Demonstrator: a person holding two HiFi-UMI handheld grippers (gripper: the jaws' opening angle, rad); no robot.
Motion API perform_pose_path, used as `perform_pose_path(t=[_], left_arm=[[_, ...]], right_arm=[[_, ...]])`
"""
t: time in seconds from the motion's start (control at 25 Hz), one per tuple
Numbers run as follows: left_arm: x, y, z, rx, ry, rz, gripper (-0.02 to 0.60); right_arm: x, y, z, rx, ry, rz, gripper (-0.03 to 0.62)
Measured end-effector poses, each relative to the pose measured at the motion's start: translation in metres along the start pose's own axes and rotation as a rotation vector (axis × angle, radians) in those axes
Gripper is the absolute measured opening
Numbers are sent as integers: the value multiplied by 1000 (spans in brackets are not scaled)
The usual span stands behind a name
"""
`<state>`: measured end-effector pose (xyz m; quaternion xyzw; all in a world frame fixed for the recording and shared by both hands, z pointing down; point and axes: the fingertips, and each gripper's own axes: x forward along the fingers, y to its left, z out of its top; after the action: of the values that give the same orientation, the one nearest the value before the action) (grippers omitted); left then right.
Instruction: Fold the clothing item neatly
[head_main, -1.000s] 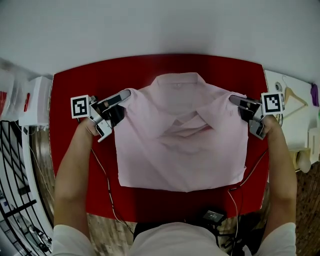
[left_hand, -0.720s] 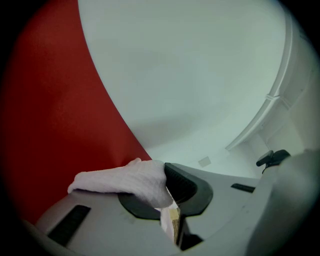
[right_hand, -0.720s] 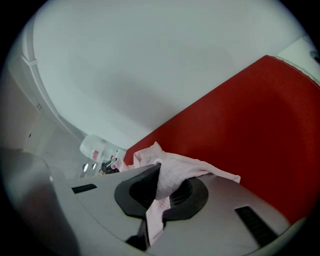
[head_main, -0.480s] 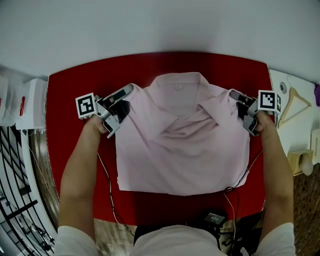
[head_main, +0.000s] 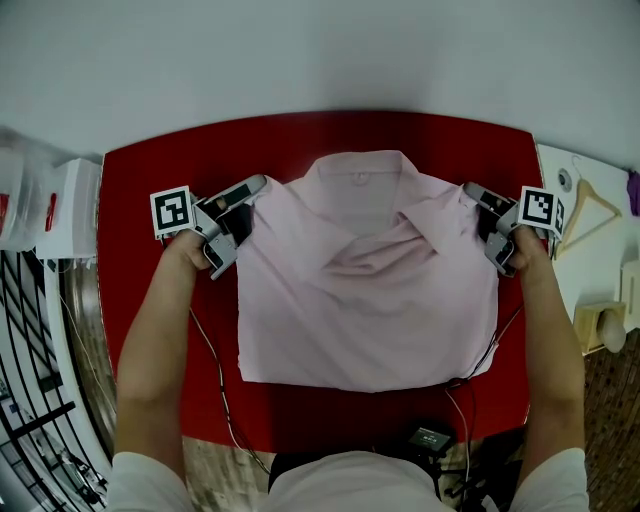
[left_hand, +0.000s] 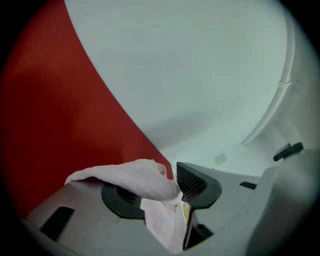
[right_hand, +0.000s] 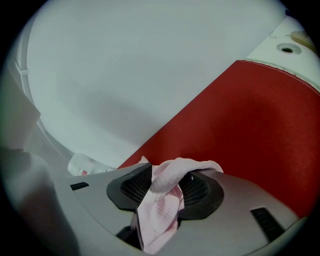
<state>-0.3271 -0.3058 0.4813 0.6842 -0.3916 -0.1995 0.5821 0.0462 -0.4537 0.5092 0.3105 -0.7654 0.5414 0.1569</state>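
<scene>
Tabletop (head_main: 150, 250) in red fills the view, pale grey beyond its far edge — red strips flank the pink shirt (head_main: 370, 320), spread mid-tabletop, collar away. Left gripper (head_main: 240, 215) and right gripper (head_main: 487, 225) sit at its shoulders; their fingers have just been opening, now released, cloth loose between them. Chest crease runs deeper than a second ago.

light: even, diffuse | shadows: faint | edges: fisheye warp, dark vignette | focus: soft
</scene>
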Motion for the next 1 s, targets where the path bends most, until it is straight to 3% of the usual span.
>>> perform_pose_path(t=[0.24,0.36,0.48,0.64,0.84,1.0], left_arm=[[3,1,2,-69,51,92,170],[5,0,3,-74,66,91,170],[8,-4,1,-87,78,69,184],[8,-3,-1,-69,106,45,209],[6,-12,-6,-38,130,-2,253],[-4,-22,-4,35,116,-43,255]], right_arm=[[0,4,-2,-61,-2,-44,153],[-7,22,1,-183,-19,-38,201],[-18,40,-3,-326,-9,-35,227],[-28,53,-10,-429,16,-28,229],[-35,61,-16,-474,18,-28,229],[-36,63,-17,-466,12,-33,229]])
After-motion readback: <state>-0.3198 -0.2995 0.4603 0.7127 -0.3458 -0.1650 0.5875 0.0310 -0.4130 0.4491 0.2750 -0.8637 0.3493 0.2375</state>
